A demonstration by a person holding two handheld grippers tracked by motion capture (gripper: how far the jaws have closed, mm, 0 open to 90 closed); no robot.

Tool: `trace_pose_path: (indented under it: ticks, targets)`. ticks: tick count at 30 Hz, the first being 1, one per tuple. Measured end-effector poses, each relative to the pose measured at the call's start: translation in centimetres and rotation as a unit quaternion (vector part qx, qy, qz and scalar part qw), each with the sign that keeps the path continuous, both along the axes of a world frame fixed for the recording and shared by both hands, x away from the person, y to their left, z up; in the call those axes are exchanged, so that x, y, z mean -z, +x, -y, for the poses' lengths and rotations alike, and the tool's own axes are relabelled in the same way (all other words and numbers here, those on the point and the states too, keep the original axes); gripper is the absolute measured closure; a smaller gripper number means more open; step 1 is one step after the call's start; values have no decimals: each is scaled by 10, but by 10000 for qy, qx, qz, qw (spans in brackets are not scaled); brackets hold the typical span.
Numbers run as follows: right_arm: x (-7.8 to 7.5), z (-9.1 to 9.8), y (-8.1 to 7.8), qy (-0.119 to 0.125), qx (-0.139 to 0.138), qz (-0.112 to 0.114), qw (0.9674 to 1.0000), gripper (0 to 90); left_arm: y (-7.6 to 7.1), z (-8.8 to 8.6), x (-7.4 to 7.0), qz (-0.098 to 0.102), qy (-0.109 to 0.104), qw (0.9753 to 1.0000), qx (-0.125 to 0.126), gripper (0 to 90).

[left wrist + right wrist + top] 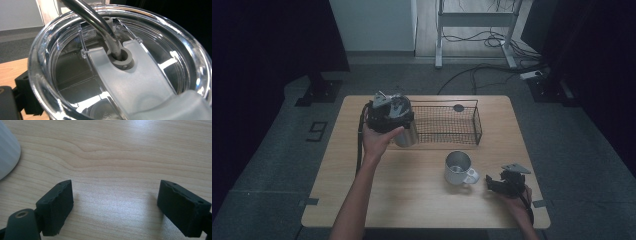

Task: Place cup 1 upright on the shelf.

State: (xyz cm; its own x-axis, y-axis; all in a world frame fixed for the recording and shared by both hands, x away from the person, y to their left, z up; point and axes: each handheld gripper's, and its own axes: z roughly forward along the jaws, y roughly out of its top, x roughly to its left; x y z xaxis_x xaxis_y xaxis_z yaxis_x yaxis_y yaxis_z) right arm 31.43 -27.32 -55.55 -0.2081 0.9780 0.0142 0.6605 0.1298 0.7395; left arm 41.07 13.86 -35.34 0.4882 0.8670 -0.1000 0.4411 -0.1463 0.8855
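Tumbler [404, 131], a steel one with a clear lid [120, 62] and a bent metal straw [100, 22] through the lid's grey slider, stood at the back left of the wooden table [412, 200], touching or just beside the left end of the black wire basket [447, 122]. The left gripper [387, 112] sat over its top, and the left gripper view looked straight down onto the lid from very close; one black jaw showed outside the rim at the lower left, but whether the pads pressed on the tumbler could not be told from these pictures. The step in hand looked like taking hold of the tumbler at its top, perhaps to lift it into the basket or to bring it toward the metal mug [459, 168] near the middle right. The next move seemed to call for a firm, level hold around the rim, with care that the straw did not catch on the gripper's body. The right gripper [492, 182] rested low near the front right of the table, just beside the mug's handle, its jaws standing well apart over bare wood with nothing between them. For room, the basket wall stood hard against the tumbler on one side, so any sideways shift that way risked a knock; a straight lift looked safest. The table's back edge lay close behind, while the broad bare wood in front and to the left offered free space.
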Motion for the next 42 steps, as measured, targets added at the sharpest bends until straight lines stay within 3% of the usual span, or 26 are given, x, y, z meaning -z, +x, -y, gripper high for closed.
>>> trace_pose_path:
  ticks: [14, 27, 42]
  targets:
    - [0, 0, 0, 2, -1, 4, 10000, 134, 13, 3, -1, 33, 76, 10000, 19, 38]
    - [0, 0, 0, 0, -6, 7, 10000, 134, 25, 4, 0, -4, -24, 10000, -62, 37]
    - [0, 0, 0, -2, -4, 3, 10000, 134, 47, 7, 3, 12, 46, 9999, -149, 38]
